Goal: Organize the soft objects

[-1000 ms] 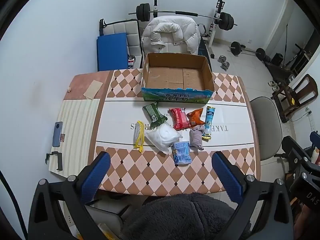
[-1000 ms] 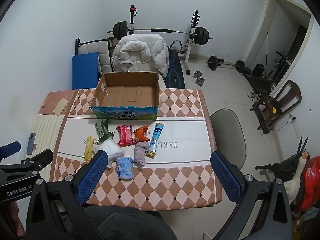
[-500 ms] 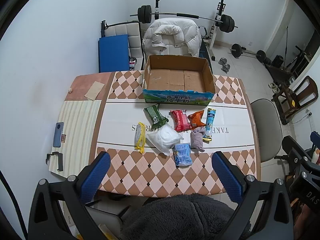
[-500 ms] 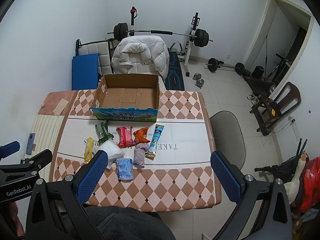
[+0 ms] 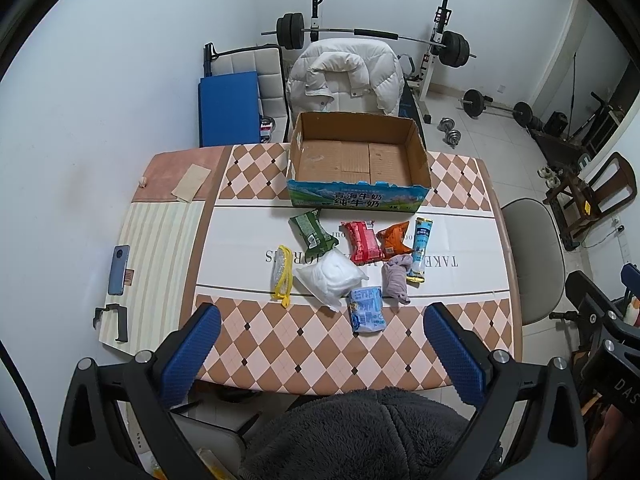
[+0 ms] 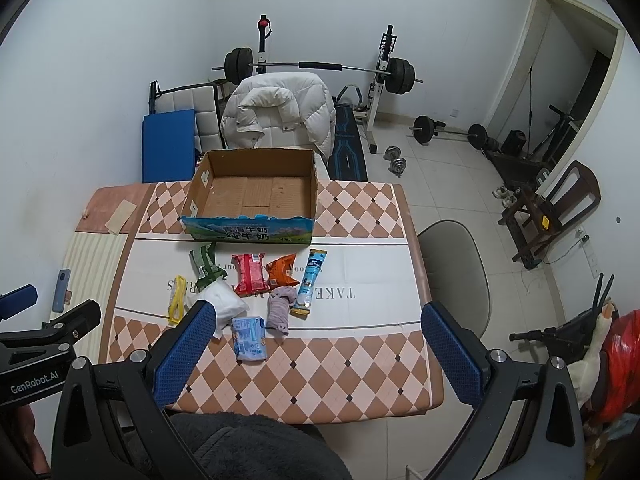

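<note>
Several soft packets lie in a cluster on the table: a green pack (image 5: pixel 313 233), a red pack (image 5: pixel 363 240), an orange pack (image 5: pixel 395 239), a blue-white tube (image 5: pixel 420 248), a white bag (image 5: pixel 330 276), a grey cloth (image 5: pixel 395 282), a light blue pack (image 5: pixel 366 309) and a yellow-edged pouch (image 5: pixel 282 276). An empty cardboard box (image 5: pixel 358 156) stands behind them. My left gripper (image 5: pixel 320 344) is open and empty, high above the table's near edge. My right gripper (image 6: pixel 318 342) is open and empty, also high, to the right.
The checkered table (image 5: pixel 460 184) holds a phone (image 5: pixel 119 270) and a black clip (image 5: pixel 112 322) at its left. A grey chair (image 6: pixel 456 264) stands at the right, a chair with a white jacket (image 5: pixel 344 76) behind the box. Gym weights fill the back.
Both grippers have risen and drawn back a little, so the table looks slightly smaller and lower. Nothing on the table has moved.
</note>
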The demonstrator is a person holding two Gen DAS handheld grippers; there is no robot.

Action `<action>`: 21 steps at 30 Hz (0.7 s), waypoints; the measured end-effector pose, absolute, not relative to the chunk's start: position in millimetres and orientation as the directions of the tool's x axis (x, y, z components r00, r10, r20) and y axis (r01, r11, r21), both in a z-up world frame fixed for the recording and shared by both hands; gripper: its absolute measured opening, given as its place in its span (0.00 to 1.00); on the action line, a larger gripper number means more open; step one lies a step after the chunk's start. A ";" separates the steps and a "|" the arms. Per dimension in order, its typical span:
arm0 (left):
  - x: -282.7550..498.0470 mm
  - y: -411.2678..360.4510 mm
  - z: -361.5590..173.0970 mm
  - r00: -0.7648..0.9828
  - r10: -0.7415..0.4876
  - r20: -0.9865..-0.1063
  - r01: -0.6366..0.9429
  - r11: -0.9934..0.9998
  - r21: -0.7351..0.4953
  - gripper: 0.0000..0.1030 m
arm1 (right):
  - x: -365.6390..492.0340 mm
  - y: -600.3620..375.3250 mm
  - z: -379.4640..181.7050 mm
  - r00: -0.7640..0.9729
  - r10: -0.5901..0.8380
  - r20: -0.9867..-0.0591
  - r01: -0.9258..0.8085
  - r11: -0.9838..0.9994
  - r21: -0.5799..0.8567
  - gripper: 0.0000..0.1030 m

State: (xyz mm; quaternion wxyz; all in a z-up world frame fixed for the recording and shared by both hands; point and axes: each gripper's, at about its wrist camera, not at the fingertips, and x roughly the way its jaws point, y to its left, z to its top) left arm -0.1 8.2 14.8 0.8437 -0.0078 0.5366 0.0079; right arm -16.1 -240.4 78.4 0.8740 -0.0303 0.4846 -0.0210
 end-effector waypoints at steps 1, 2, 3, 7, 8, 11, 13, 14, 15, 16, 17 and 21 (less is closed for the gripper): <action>-0.3 7.9 14.6 0.423 0.005 -0.906 -0.023 1.000 -0.005 1.00 | -16.6 -240.5 78.5 0.529 -0.066 -0.846 0.008 0.997 -0.073 1.00; -0.2 7.9 14.8 0.423 0.004 -0.906 -0.022 1.000 -0.006 1.00 | -16.8 -240.7 78.7 0.529 -0.066 -0.846 0.009 0.997 -0.073 1.00; -0.1 7.9 15.2 0.423 0.005 -0.906 -0.022 1.000 -0.005 1.00 | -16.9 -240.8 78.9 0.529 -0.067 -0.846 0.009 0.997 -0.073 1.00; -0.4 7.6 15.8 0.425 0.005 -0.905 -0.022 1.000 -0.005 1.00 | -15.7 -240.8 80.0 0.530 -0.068 -0.845 0.010 0.997 -0.074 1.00; -0.5 7.4 15.1 0.425 0.006 -0.905 -0.021 1.000 -0.004 1.00 | -15.2 -240.7 80.2 0.531 -0.069 -0.845 0.010 0.997 -0.076 1.00; -0.7 7.4 15.1 0.425 0.005 -0.905 -0.022 1.000 -0.005 1.00 | -21.7 -240.0 79.5 0.533 -0.068 -0.844 0.009 0.997 -0.075 1.00; -0.9 7.2 15.3 0.425 0.006 -0.905 -0.022 1.000 -0.004 1.00 | -20.8 -240.1 80.1 0.532 -0.065 -0.844 0.008 0.997 -0.071 1.00; -0.8 7.7 16.8 0.426 0.005 -0.905 -0.023 1.000 -0.005 1.00 | -20.6 -240.1 80.4 0.533 -0.067 -0.843 0.008 0.997 -0.074 1.00; -0.7 7.6 16.4 0.427 0.005 -0.904 -0.023 1.000 -0.005 1.00 | -19.9 -239.7 80.8 0.534 -0.068 -0.843 0.007 0.997 -0.076 1.00; -1.0 7.0 15.2 0.426 0.006 -0.905 -0.022 1.000 -0.004 1.00 | -19.2 -239.4 81.3 0.534 -0.066 -0.843 0.005 0.997 -0.075 1.00; -1.0 7.1 15.5 0.427 0.005 -0.904 -0.022 1.000 -0.005 1.00 | -19.1 -239.8 81.3 0.534 -0.067 -0.843 0.007 0.997 -0.075 1.00; -1.0 7.3 15.6 0.427 0.006 -0.904 -0.023 1.000 -0.004 1.00 | -15.3 -240.2 82.6 0.536 -0.065 -0.842 0.005 0.997 -0.073 1.00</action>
